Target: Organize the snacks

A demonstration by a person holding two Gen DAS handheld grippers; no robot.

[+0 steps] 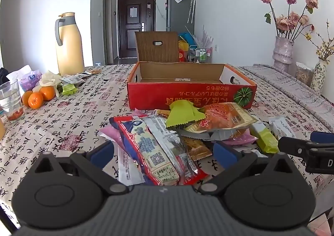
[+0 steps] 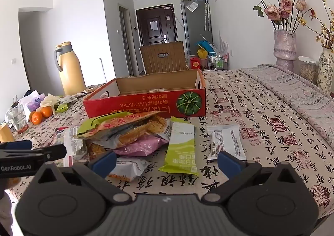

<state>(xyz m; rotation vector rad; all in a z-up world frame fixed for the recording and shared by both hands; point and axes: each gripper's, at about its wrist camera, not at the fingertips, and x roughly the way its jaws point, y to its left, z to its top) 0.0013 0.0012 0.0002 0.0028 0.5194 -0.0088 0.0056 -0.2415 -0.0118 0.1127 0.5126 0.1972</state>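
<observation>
A pile of snack packets (image 1: 183, 129) lies on the patterned tablecloth in front of an open red cardboard box (image 1: 187, 94), which looks empty. My left gripper (image 1: 163, 152) is open, its jaws on either side of a long red and white packet (image 1: 154, 152). My right gripper (image 2: 167, 161) is open just before a green and white packet (image 2: 181, 150) and a white packet (image 2: 226, 142). The pile (image 2: 125, 131) and the box (image 2: 146, 102) also show in the right wrist view. Each gripper sees the other at the frame edge.
A yellow thermos jug (image 1: 70, 46), oranges (image 1: 37, 97), a glass (image 1: 10, 100) and small packets stand at the left. Vases with dried roses (image 1: 284, 52) stand at the right on a folded grey cloth (image 1: 292, 87). A chair back (image 1: 157, 47) rises behind the box.
</observation>
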